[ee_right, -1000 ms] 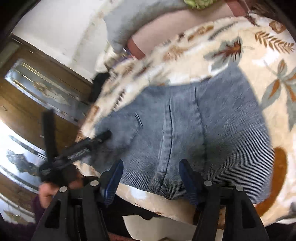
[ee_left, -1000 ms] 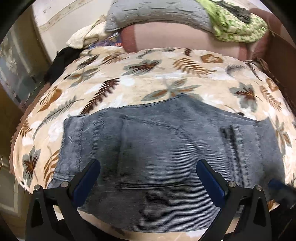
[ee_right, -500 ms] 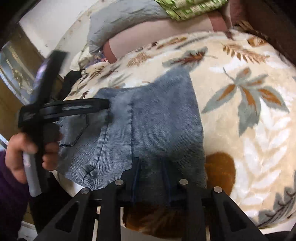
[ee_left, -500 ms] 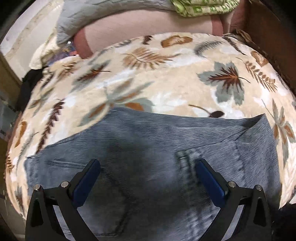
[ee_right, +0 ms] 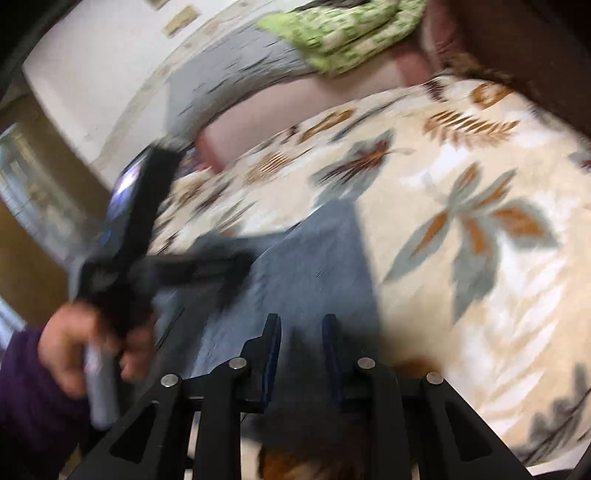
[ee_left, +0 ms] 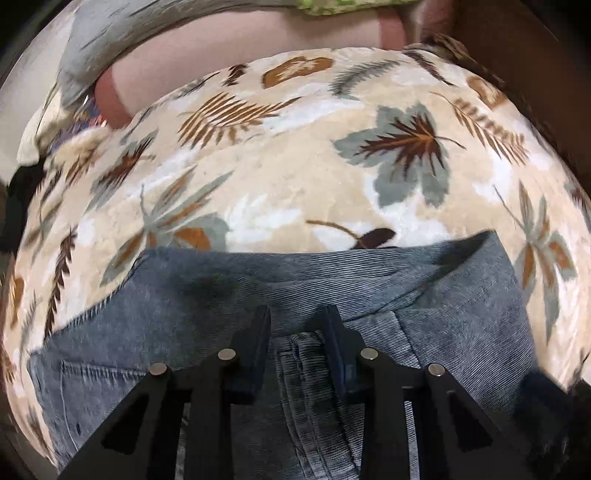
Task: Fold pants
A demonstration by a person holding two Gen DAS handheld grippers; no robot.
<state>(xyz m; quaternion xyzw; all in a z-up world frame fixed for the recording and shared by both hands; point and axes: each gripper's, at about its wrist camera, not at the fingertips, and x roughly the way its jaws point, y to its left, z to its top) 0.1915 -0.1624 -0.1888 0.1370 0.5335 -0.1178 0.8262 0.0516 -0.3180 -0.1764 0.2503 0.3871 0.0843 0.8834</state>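
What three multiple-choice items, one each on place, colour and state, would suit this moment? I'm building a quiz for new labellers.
1. Where do the grey-blue corduroy pants lie?
A. On the leaf-patterned cream blanket
B. On a wooden floor
C. On a chair

2. What colour is the folded quilted cloth on top of the pile at the far end of the bed?
A. Red
B. Green
C. Black

3. What lies between the pads of the left hand-held gripper?
A. Nothing
B. A bunched seam of the pants
C. A pillow corner

Answers:
1 A: the leaf-patterned cream blanket shows around the pants on three sides.
2 B: it is light green with a pale print.
3 B: the closing jaws stand either side of a raised fold of fabric in the left wrist view.
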